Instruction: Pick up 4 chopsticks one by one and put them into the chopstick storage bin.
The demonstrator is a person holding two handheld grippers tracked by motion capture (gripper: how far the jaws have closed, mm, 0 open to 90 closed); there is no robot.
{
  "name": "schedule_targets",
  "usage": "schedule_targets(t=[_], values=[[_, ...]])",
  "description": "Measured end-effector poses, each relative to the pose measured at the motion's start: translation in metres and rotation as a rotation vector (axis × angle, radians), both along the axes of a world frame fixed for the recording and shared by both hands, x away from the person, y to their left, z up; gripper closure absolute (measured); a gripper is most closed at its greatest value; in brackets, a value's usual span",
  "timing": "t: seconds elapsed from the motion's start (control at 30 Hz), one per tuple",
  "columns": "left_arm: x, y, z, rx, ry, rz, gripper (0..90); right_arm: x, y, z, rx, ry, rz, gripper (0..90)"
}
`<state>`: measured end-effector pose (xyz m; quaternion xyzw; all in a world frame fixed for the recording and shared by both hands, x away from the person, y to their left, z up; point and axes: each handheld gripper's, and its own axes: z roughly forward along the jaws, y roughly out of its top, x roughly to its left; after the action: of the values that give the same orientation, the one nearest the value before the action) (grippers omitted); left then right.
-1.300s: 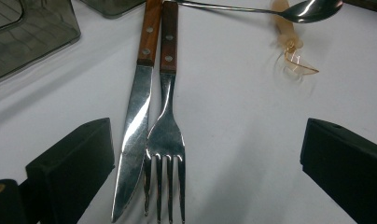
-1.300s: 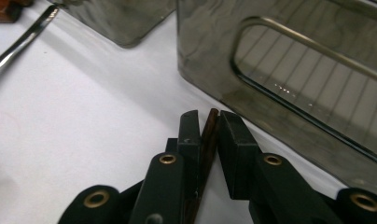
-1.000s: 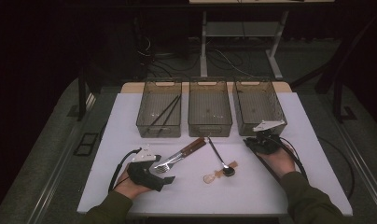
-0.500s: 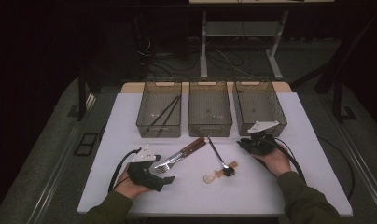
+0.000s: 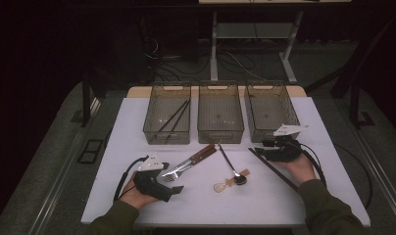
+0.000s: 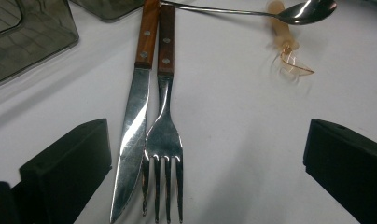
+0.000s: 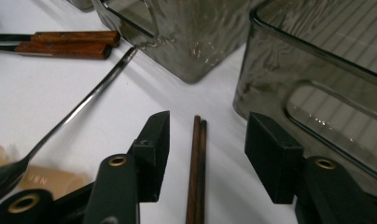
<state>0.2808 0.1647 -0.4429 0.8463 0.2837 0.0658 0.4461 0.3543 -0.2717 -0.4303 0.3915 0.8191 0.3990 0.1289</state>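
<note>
Right gripper (image 7: 207,140) jaws just opening — chopsticks (image 7: 197,168) between, untouched

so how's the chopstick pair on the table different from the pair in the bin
The chopsticks on the table lie flat on the white table, between the open jaws of the right gripper; the chopsticks in the left bin lie inside the left bin. The table pair sits tight together, side by side; the bin pair spreads apart at one end. Both are dark, slim pairs.
</note>
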Motion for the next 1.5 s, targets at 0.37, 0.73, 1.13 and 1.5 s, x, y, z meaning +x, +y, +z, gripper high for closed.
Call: schedule_targets(t=[0.37, 0.73, 1.13, 1.5], values=[[-0.001, 0.001, 0.001, -0.017, -0.002, 0.007, 0.0, -0.026, -0.022, 0.006, 0.01, 0.032, 0.005, 39.5], [-0.001, 0.001, 0.001, -0.007, -0.004, 0.0, 0.0, -0.057, -0.04, 0.012, 0.009, 0.015, 0.018, 35.1], [-0.001, 0.001, 0.002, -0.011, -0.006, -0.003, 0.0, -0.089, -0.054, 0.009, -0.054, 0.048, -0.013, 44.2], [-0.002, 0.001, 0.001, -0.01, -0.004, -0.003, 0.0, -0.103, -0.067, 0.007, -0.079, 0.071, -0.039, 60.7]])
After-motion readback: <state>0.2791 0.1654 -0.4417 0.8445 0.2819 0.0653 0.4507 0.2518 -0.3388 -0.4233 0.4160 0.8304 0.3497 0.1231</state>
